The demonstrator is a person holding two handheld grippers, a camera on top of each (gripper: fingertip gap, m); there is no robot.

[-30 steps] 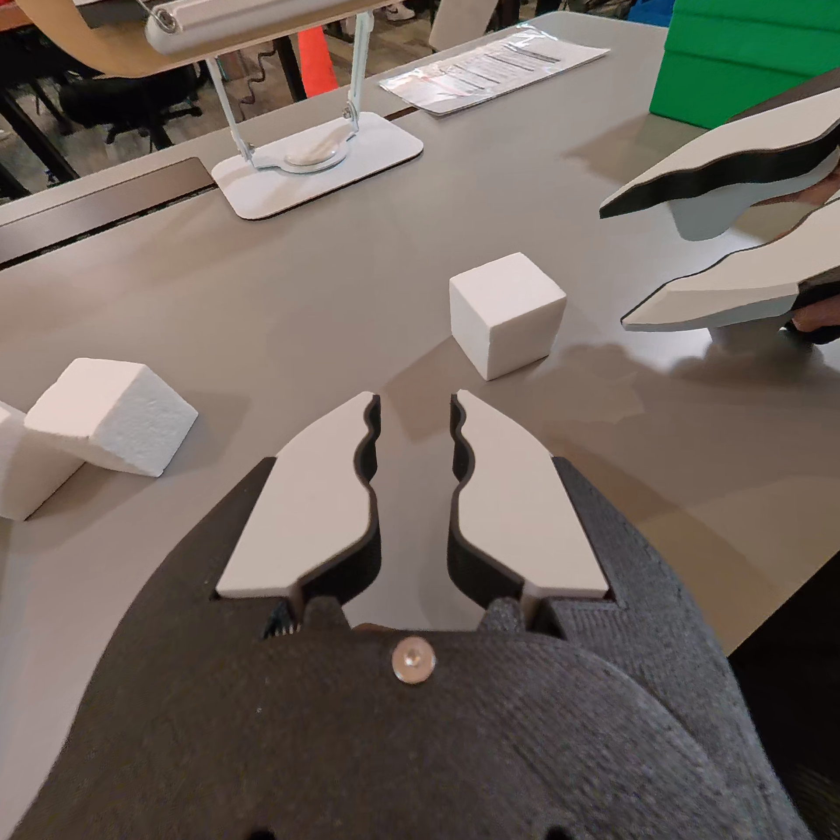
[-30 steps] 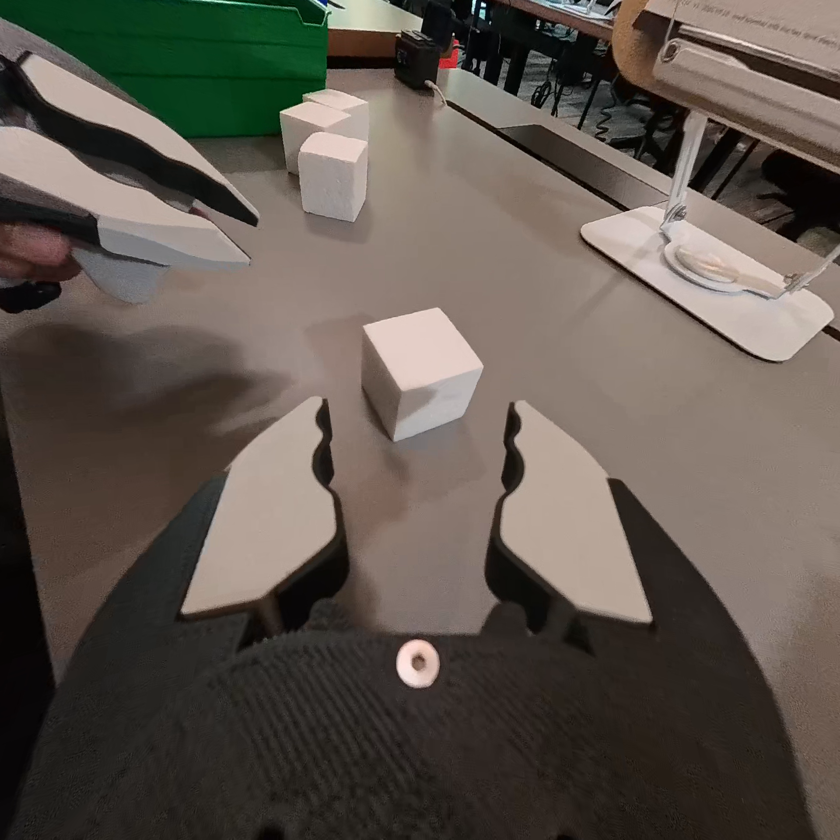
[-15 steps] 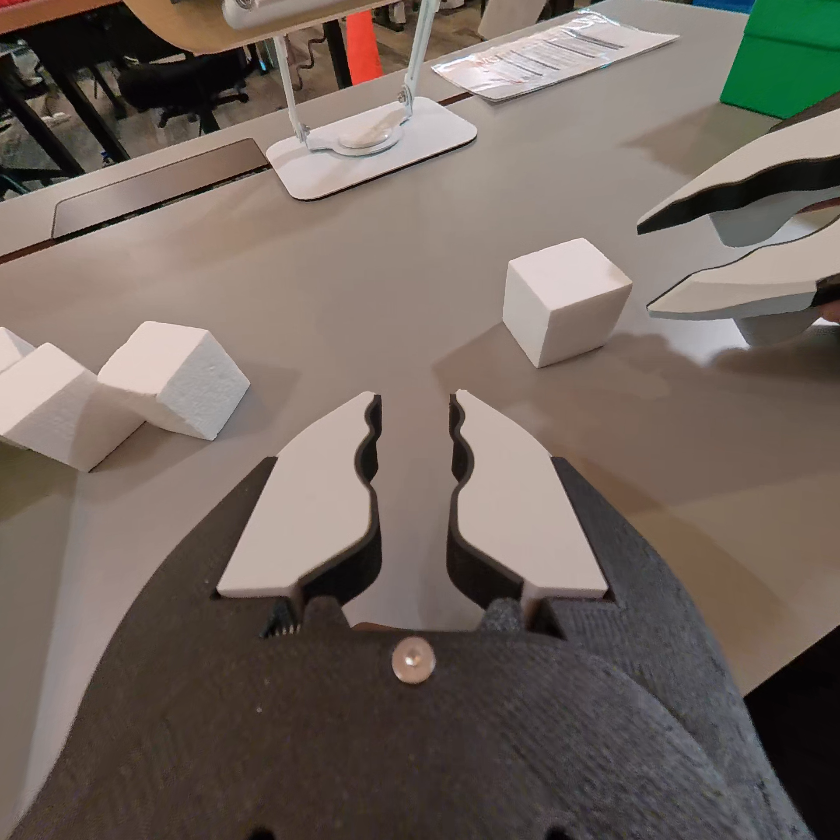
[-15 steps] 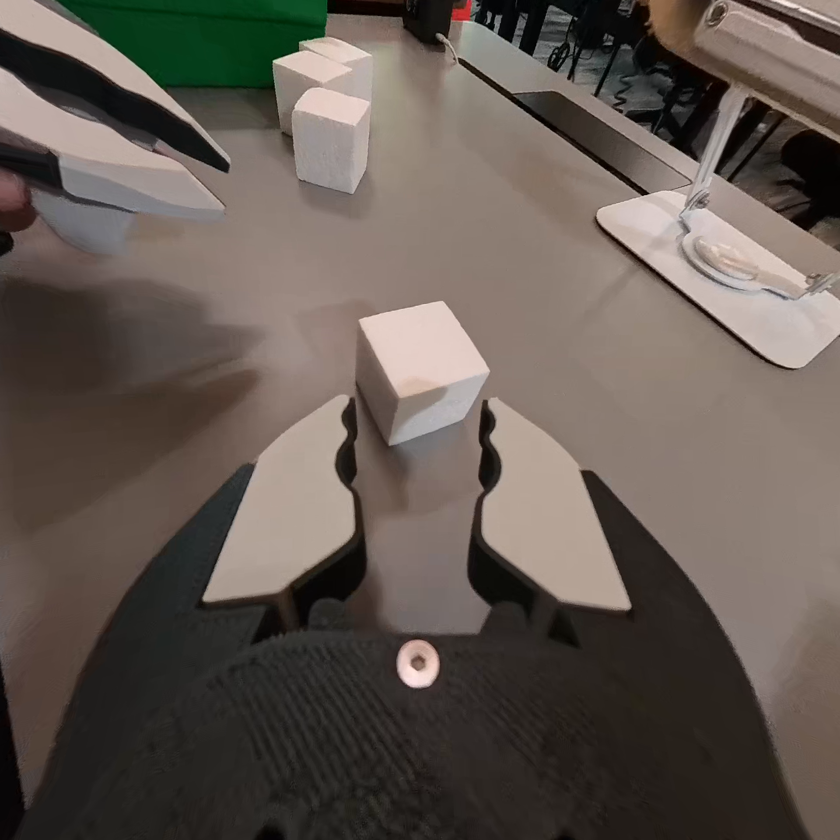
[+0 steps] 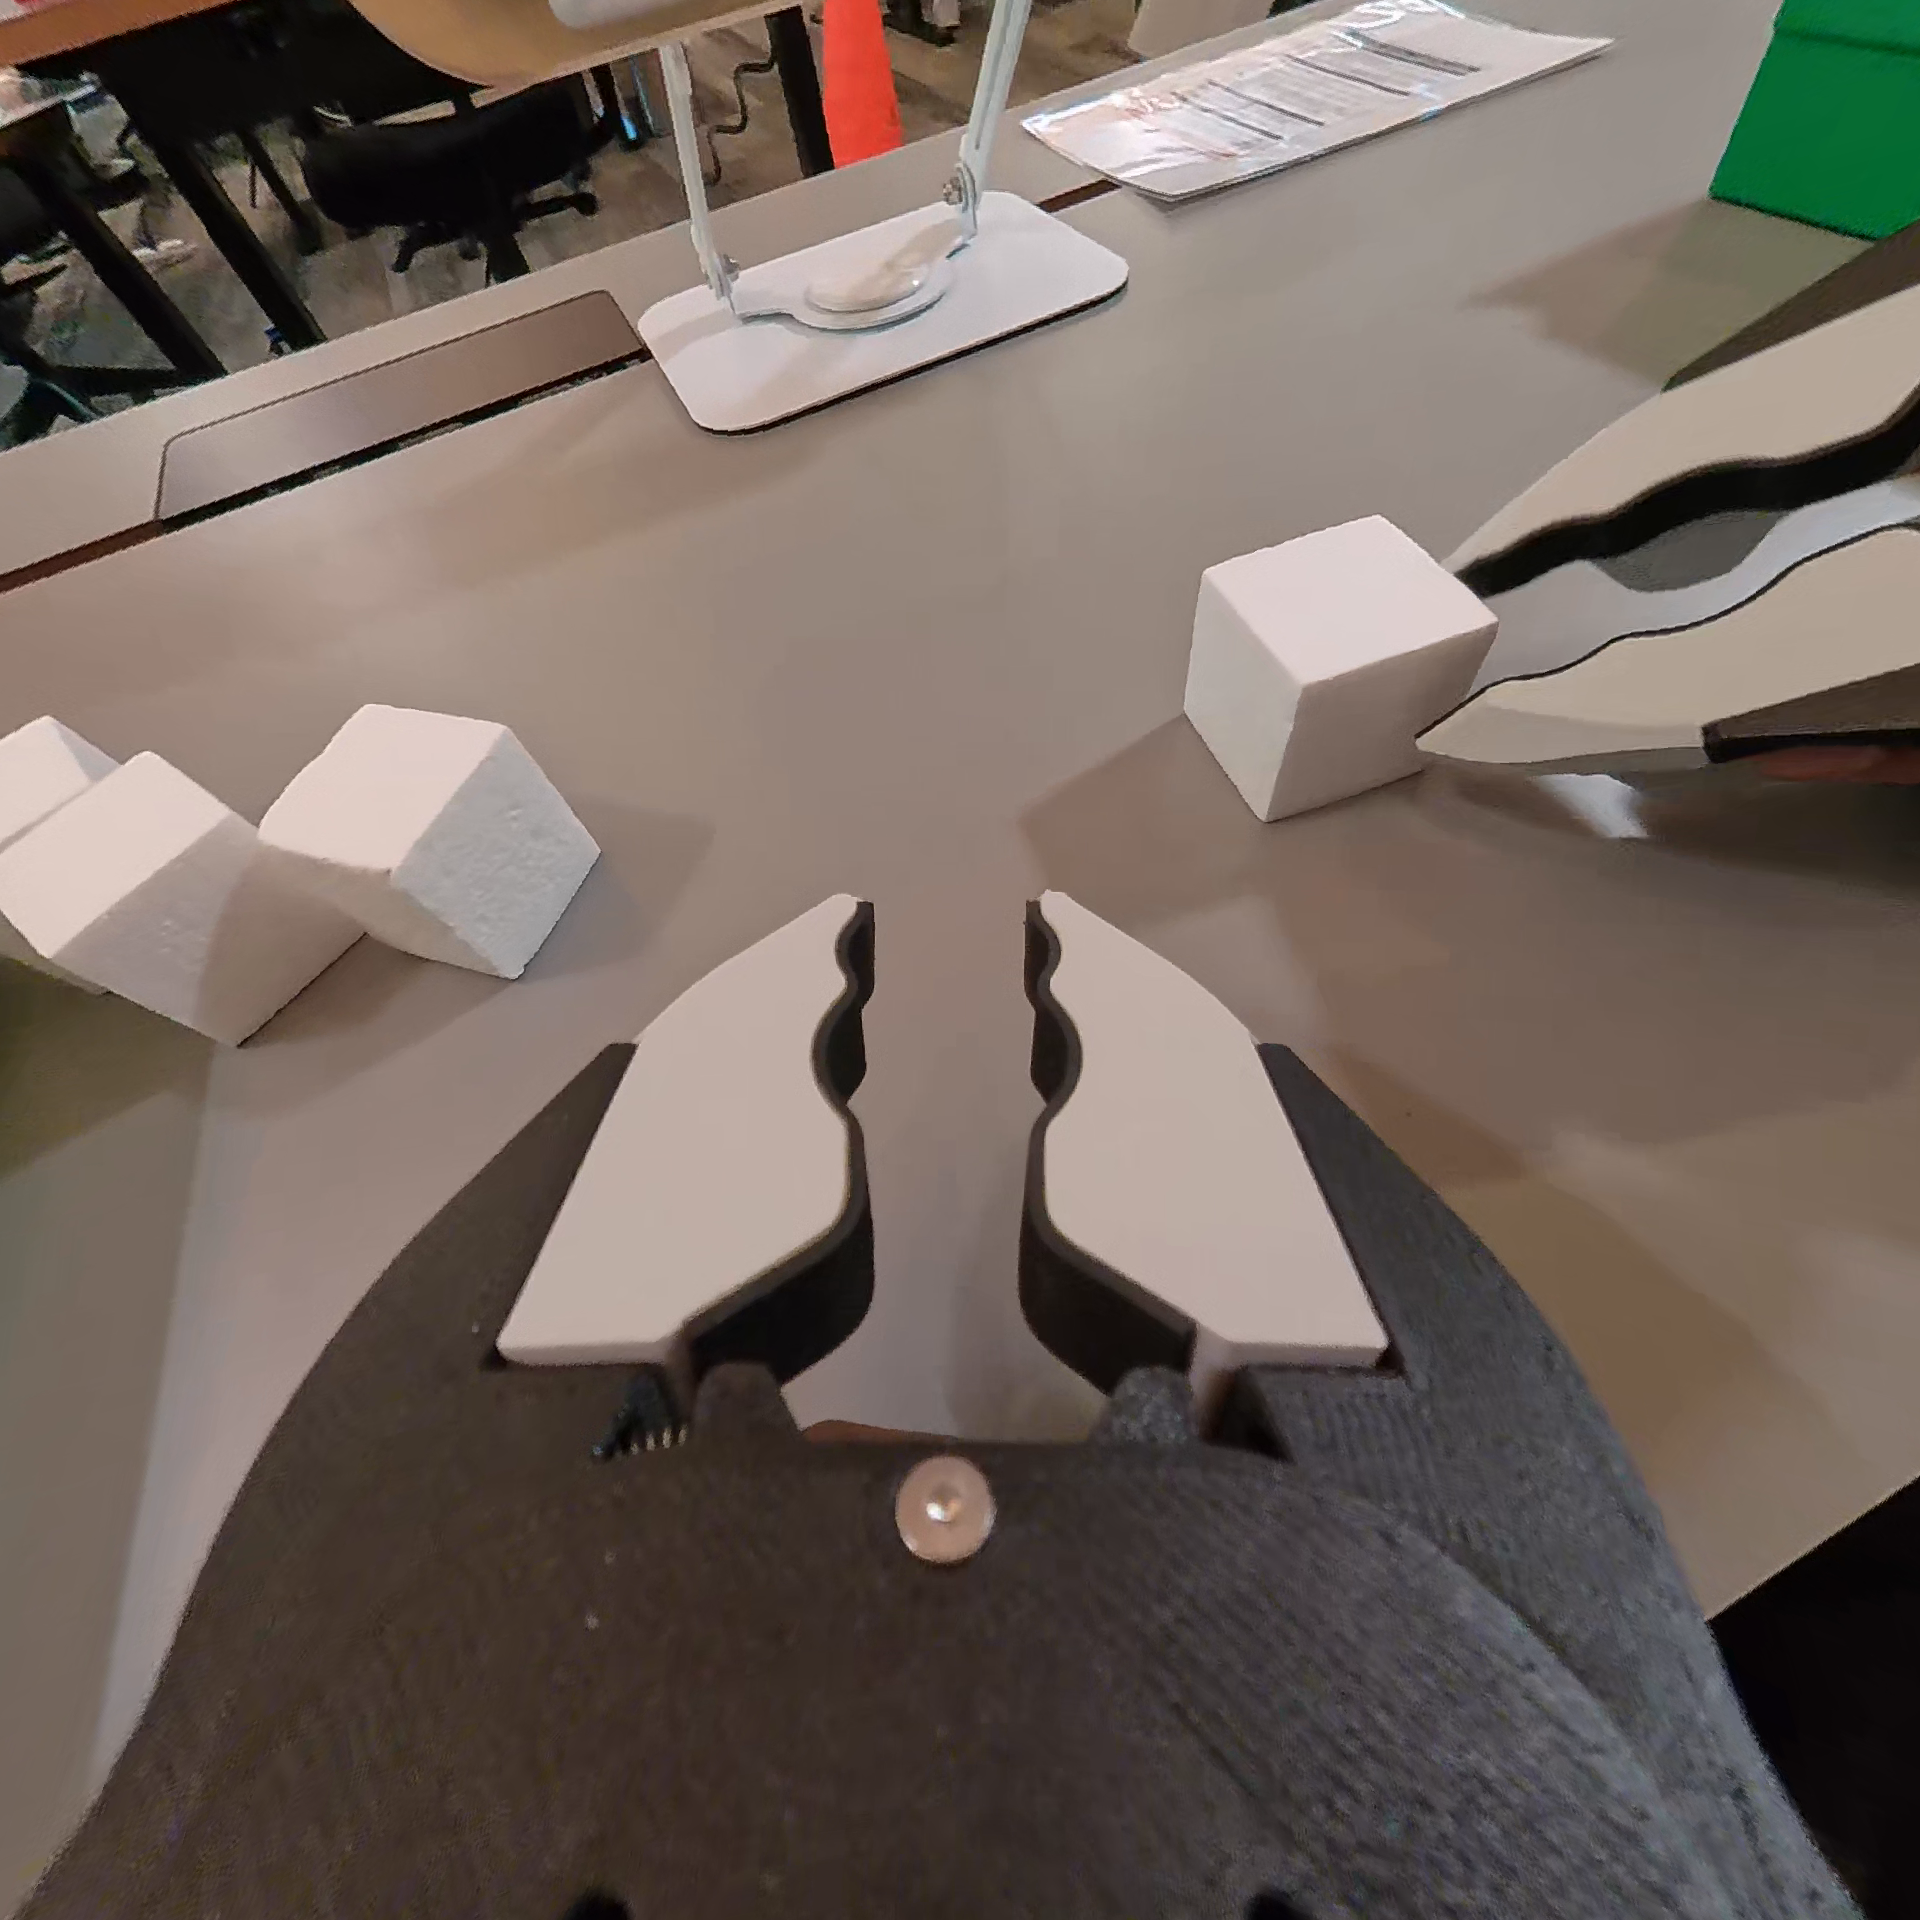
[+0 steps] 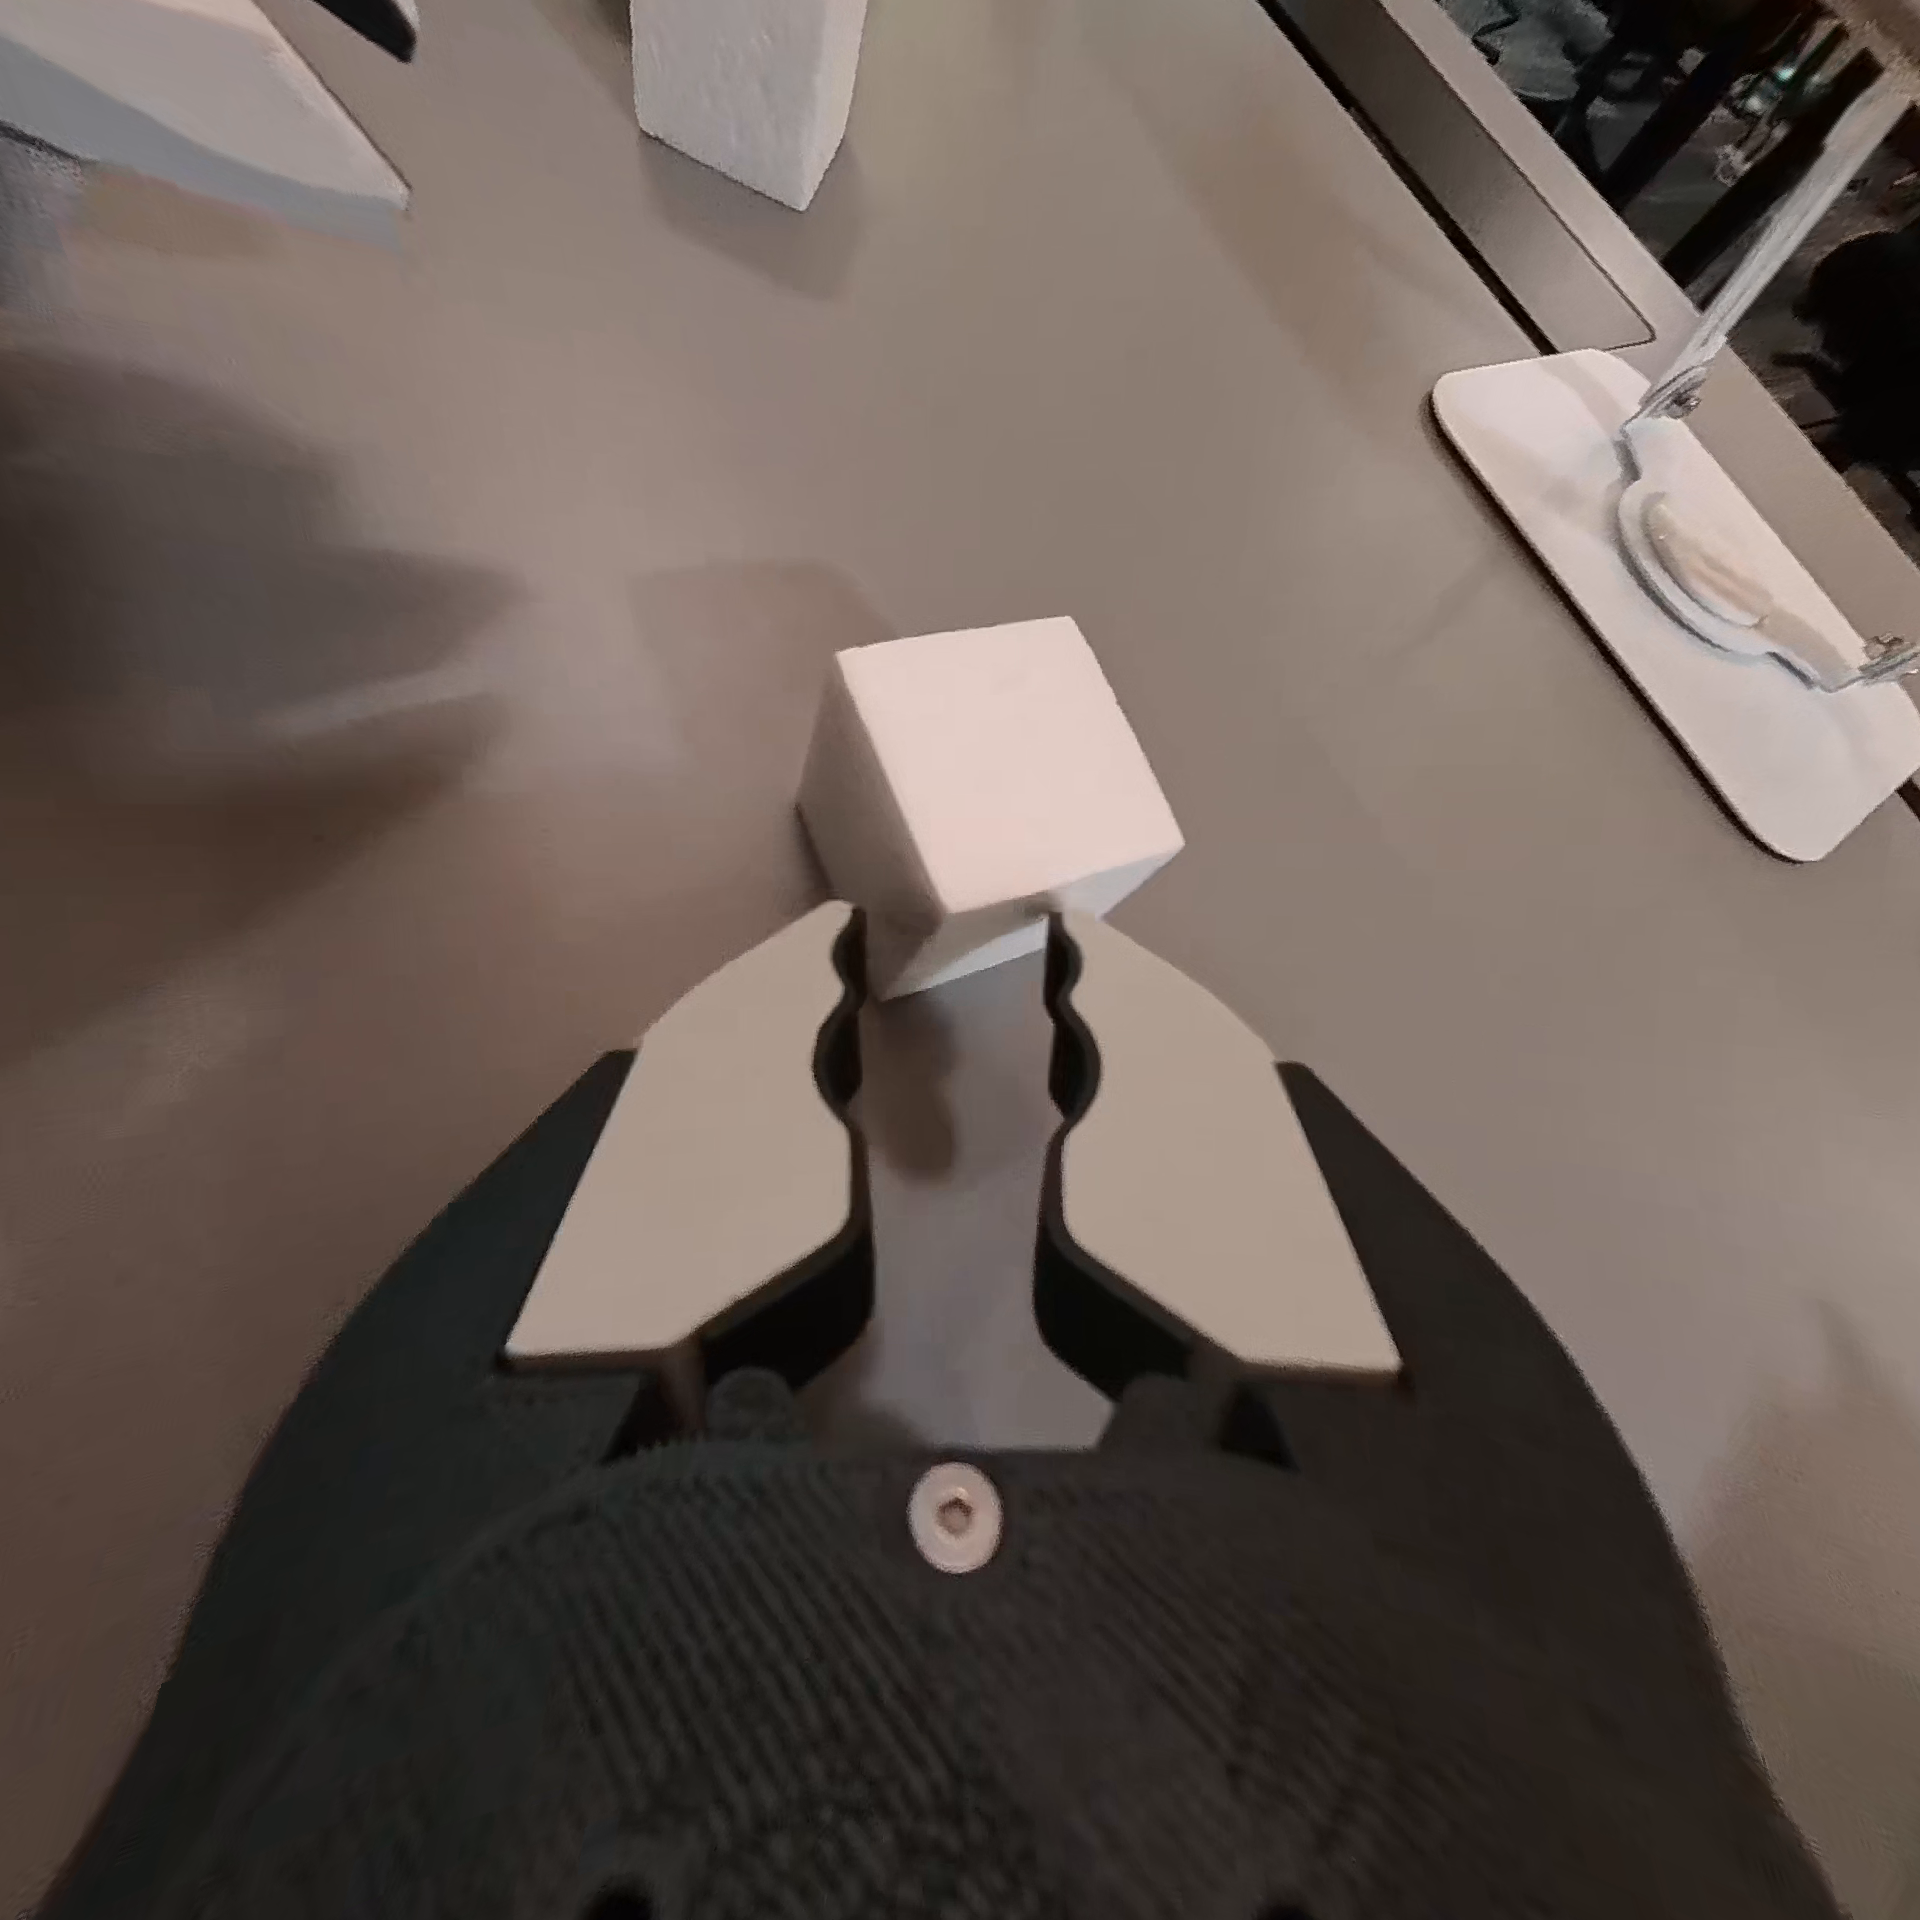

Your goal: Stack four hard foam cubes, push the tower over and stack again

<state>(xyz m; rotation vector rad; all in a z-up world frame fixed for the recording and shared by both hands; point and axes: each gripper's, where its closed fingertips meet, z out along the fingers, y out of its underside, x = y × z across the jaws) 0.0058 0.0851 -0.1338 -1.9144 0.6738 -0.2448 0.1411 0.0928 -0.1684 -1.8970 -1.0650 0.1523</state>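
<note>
A white foam cube (image 5: 1320,665) rests on the grey table (image 5: 831,623). My right gripper (image 6: 954,920) has closed its fingertips on the cube's near corner (image 6: 987,769), one tip on each side. In the left wrist view it reaches in from the right (image 5: 1439,652), tips against the cube's right side. My left gripper (image 5: 948,914) is slightly open and empty, low over bare table. It is to the left of the cube and apart from it. Two more foam cubes (image 5: 426,821) (image 5: 135,894) lie to its left, the nearer one tilted.
A white lamp base (image 5: 883,312) stands at the back of the table, also in the right wrist view (image 6: 1683,613). A sleeve of papers (image 5: 1309,94) and a green bin (image 5: 1818,135) lie at the far right. The table's front edge (image 5: 1766,1538) runs near right. To the white lamp base (image 5: 883,312): right tips about 35 centimeters, left tips about 40 centimeters. My right wrist view (image 6: 1657,569) looks at it from another angle.
My right gripper moved forward to the cube and its fingers narrowed onto the near corner. My left gripper drew back and left, its gap unchanged.
</note>
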